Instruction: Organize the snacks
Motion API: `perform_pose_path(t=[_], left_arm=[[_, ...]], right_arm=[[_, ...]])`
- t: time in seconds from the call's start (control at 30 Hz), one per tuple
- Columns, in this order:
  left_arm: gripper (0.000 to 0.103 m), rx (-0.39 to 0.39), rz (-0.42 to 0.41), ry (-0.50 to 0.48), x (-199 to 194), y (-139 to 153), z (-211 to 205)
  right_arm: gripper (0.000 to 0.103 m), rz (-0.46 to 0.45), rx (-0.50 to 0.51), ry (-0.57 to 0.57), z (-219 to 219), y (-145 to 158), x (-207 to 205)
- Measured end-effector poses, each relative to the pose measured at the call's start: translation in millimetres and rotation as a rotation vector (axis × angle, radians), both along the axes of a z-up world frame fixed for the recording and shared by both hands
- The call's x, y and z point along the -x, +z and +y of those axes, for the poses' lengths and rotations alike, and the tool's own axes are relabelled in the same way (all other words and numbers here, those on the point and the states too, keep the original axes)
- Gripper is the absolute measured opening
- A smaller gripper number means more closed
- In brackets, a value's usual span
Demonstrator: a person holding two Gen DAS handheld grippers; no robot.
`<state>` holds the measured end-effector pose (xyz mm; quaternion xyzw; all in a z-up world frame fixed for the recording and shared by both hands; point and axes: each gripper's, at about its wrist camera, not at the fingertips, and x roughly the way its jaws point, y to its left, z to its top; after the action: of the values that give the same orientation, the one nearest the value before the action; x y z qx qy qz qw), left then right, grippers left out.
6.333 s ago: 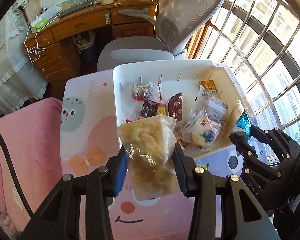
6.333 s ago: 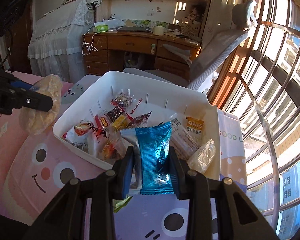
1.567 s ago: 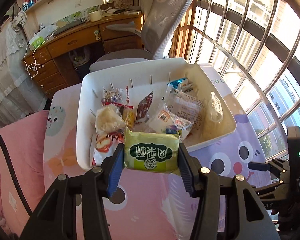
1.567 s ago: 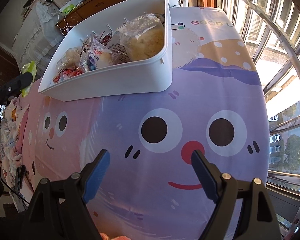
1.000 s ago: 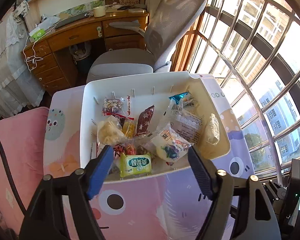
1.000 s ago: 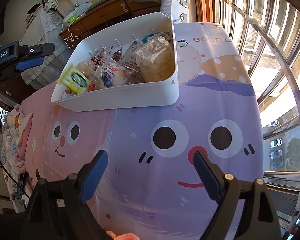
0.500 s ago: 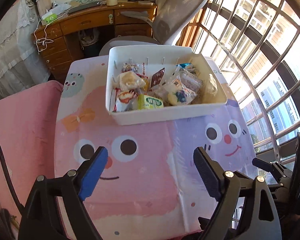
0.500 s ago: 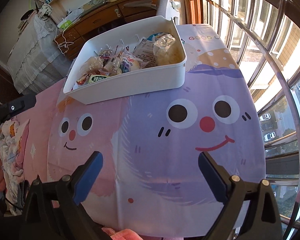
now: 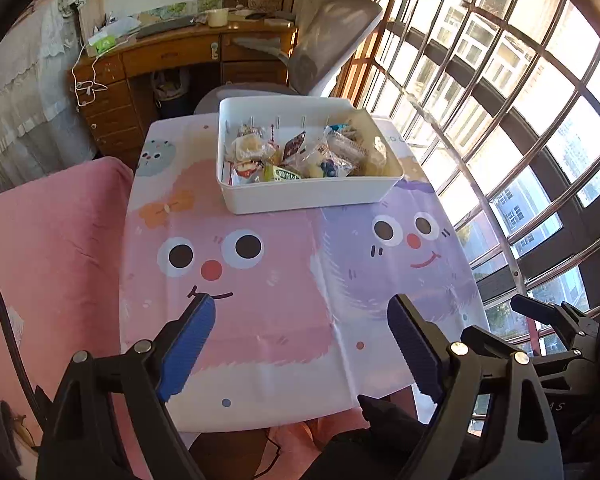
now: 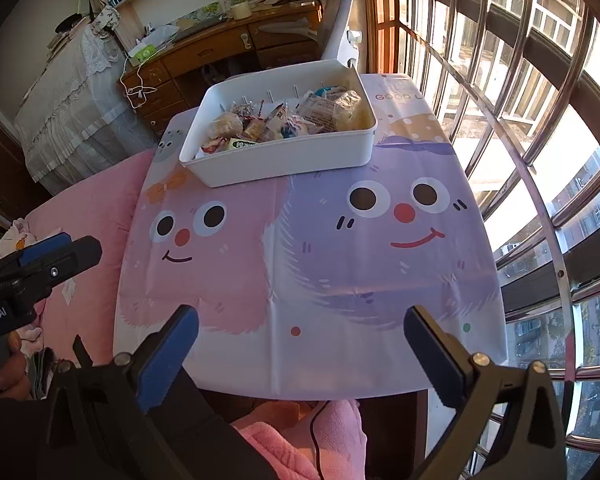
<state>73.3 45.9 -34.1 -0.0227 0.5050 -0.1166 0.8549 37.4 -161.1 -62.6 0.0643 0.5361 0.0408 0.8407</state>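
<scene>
A white bin [image 9: 308,196] [image 10: 284,160] stands at the far side of a cartoon-face tablecloth [image 9: 260,280] [image 10: 300,260]. Several wrapped snacks [image 9: 300,156] [image 10: 284,124] fill it, among them a green packet [image 9: 286,175] [image 10: 240,144] at the front. My left gripper [image 9: 300,304] hangs open over the near part of the cloth, nothing between its blue pads. My right gripper [image 10: 300,314] is also well back from the bin; its jaws are opening and hold nothing. The left gripper [image 10: 52,256] shows at the left edge of the right wrist view.
A grey office chair [image 9: 332,40] and a wooden desk [image 9: 172,56] stand behind the table. Barred windows [image 9: 500,120] run along the right. A pink cover [image 9: 52,240] lies to the left. A person's hand [image 10: 8,368] holds the left gripper's handle.
The left gripper let the green packet go into the bin. Both grippers then drew back and upward from the bin, and their jaws spread wider.
</scene>
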Motion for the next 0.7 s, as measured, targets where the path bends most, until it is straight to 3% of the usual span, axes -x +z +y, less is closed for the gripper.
perform_pose_path(t=[0.13,0.27,0.47,0.7], left_arm=[[0.093,0.023,-0.044,0.036,12.6,29.4,-3.8],[0.101,-0.012,-0.08,0.045,26.6,47.5,-16.5],[0.102,-0.033,-0.034,0.081,40.5,43.9,-29.9],[0.102,-0.081,-0.117,0.146,60.7,51.9,-33.1]], right_arm=[[0.103,-0.016,0.005,0.029,4.0,26.2,11.1],[0.103,-0.011,-0.039,0.023,-3.4,45.4,22.1],[0.103,-0.084,-0.013,-0.013,-12.8,64.0,37.9],[0.103,-0.114,-0.026,-0.028,-17.0,63.3,47.6]])
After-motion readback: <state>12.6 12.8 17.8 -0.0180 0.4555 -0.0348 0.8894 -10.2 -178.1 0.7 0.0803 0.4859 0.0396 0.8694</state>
